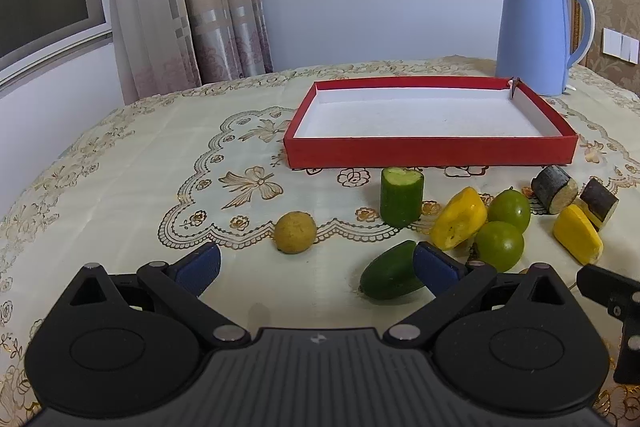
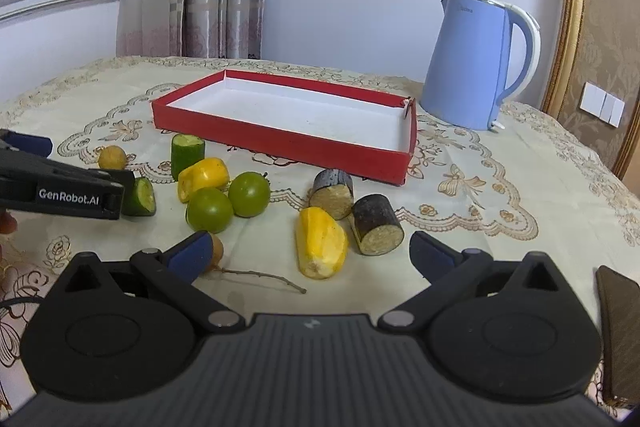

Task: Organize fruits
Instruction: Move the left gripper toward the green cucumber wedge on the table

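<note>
The red box (image 1: pixel 428 150) sits on the counter (image 1: pixel 132 163) with nothing in it. All the fruit lies in front of it, near its front wall. The left hand-held gripper (image 1: pixel 316 263) is spread wide and holds nothing. The right hand-held gripper (image 2: pixel 310 251) is spread wide too, and a yellow piece (image 2: pixel 320 243) lies just ahead between its fingers.

I think the first pick is about to start. The little yellow ball (image 1: pixel 295 231) sits alone, so it is an easy one for the left side. Go down straight, so the fingers pass on both sides. Squeeze softly, because round fruit may roll. Mind the green piece (image 1: pixel 390 271) by the finger.
</note>
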Tool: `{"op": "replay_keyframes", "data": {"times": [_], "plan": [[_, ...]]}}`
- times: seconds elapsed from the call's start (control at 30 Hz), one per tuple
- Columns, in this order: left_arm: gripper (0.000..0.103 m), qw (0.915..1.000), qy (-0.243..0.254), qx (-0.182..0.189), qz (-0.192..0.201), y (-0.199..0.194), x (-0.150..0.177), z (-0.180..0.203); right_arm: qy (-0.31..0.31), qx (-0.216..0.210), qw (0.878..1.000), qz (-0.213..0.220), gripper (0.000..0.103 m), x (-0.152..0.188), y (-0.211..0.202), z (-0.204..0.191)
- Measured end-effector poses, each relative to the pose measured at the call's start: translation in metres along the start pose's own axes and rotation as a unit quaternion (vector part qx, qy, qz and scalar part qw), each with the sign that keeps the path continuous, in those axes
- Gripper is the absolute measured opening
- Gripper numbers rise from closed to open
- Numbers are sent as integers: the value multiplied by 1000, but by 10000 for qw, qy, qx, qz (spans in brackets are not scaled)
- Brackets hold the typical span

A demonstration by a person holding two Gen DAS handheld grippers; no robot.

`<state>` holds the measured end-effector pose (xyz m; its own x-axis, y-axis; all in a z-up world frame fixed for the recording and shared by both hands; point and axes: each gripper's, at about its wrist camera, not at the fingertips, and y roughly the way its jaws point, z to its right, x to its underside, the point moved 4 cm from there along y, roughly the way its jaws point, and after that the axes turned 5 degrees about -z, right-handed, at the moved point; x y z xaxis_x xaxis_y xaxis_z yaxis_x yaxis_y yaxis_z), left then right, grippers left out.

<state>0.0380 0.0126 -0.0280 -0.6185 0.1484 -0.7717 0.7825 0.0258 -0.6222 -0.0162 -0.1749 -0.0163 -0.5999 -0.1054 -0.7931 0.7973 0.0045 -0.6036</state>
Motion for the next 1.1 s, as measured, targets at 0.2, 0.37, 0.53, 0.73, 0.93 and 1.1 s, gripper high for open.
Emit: {"op": "replay_keyframes", "data": {"times": [0.2,0.37,0.53,0.73,0.93,1.1], "plan": [[103,9999,88,43,30,0,0,1,-256,-16,9994,210,103,1,-9,-4],[103,9996,150,211,56,1,1,0,-307,-178,9989,293,103,2,-14,-6],[103,9989,166,447,5,7,2,0,-469,-313,9980,275,100,4,-11,-12],[103,9976,301,627,16,6,2,6,-507,-410,9975,261,99,6,-9,-14],[103,9960,584,675,7,8,2,18,-552,-454,9972,203,93,8,-6,-15],[103,9959,613,647,-127,15,1,18,-532,-399,9976,208,93,9,-5,-15]]}}
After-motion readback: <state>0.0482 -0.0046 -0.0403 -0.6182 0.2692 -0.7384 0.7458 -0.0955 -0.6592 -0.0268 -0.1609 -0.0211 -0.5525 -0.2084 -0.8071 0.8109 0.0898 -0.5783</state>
